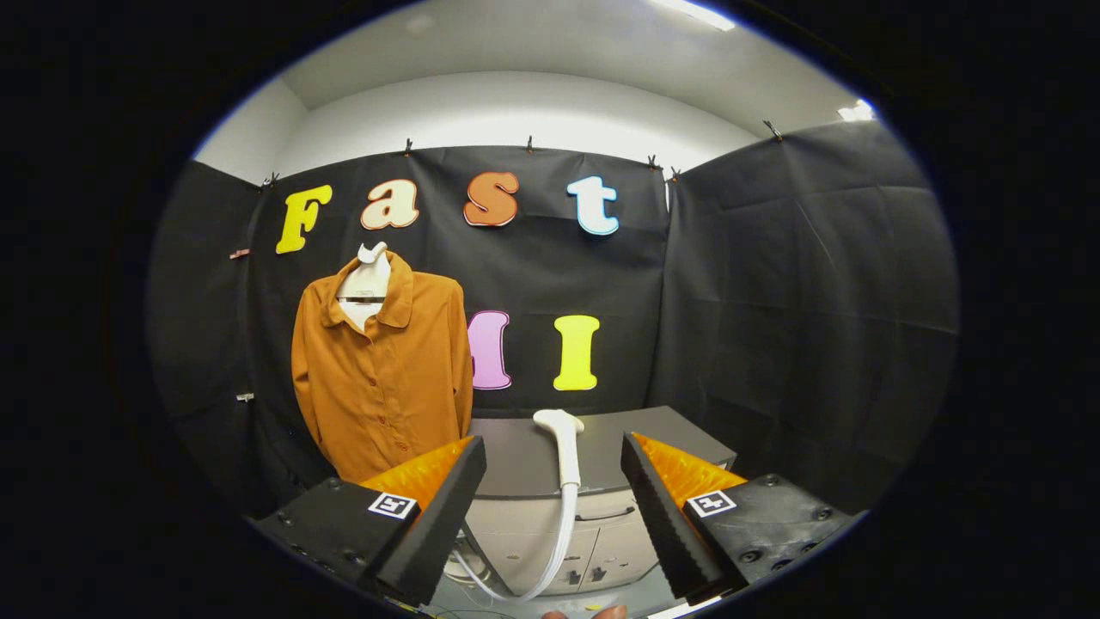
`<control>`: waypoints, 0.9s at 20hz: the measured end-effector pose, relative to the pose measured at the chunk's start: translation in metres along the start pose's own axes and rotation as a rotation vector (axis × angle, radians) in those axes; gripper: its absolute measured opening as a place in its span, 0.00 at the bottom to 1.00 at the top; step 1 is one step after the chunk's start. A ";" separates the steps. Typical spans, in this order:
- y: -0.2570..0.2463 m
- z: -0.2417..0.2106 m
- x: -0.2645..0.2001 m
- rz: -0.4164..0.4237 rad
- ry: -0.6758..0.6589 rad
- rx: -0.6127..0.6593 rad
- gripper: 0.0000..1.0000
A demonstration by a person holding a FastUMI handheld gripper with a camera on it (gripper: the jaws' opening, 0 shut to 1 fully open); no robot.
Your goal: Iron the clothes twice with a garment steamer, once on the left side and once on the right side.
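white steamer head (563,443) stands on the desk (601,438) beyond the spread claw (553,490); grasping it comes next, orange shirt (382,378) unsteamed.

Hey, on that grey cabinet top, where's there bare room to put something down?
The cabinet top is bare on both sides of the steamer head: a stretch toward the shirt, another toward the side wall. The middle is crowded by the steamer and its hose. The gripper is open, short of it.
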State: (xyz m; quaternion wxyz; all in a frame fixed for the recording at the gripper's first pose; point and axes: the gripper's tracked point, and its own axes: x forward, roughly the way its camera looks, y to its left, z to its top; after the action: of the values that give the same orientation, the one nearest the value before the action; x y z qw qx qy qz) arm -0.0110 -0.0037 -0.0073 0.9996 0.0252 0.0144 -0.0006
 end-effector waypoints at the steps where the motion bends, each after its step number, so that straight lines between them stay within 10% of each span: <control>1: -0.002 -0.003 0.008 0.000 0.017 0.001 0.98; 18: -0.017 -0.139 0.194 0.046 0.562 0.026 0.99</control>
State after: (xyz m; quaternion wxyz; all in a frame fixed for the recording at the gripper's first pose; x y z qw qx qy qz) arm 0.1786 -0.0140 -0.1528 0.9557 0.0375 0.2907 0.0288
